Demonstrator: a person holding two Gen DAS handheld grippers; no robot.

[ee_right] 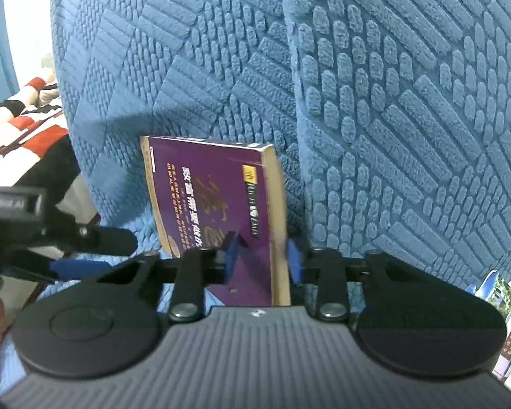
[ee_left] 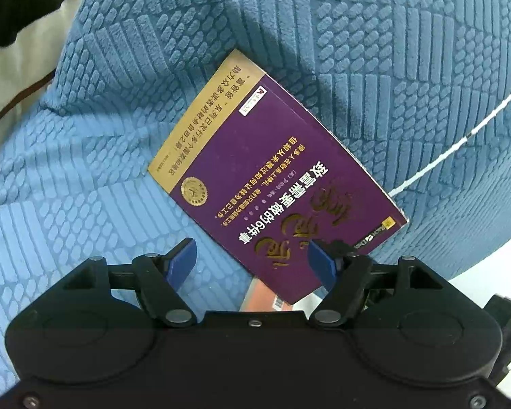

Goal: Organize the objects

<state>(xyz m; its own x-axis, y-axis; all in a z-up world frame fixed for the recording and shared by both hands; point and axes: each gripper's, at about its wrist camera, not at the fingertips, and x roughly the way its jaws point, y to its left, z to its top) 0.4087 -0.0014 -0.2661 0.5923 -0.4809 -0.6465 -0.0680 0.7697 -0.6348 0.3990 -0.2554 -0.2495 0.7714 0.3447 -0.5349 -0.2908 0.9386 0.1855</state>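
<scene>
Left hand-held gripper [ee_left: 252,262]: jaws spread wide, gripping nothing, near the lower corner of the purple book [ee_left: 272,184], probably kept free to steady it. Purple book: tilted up on the sofa seat [ee_left: 68,204], leaning toward the blue backrest cushion [ee_right: 408,102]. Right hand-held gripper [ee_right: 262,259]: blue pads [ee_right: 293,262] closed against the near edge of the book, cover on one side, pages on the other, apparently ready to lift it away for tidying.

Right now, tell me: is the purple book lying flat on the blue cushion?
No: the purple book stands on edge, gripped between the right tool's pads, beside the blue cushion.
</scene>
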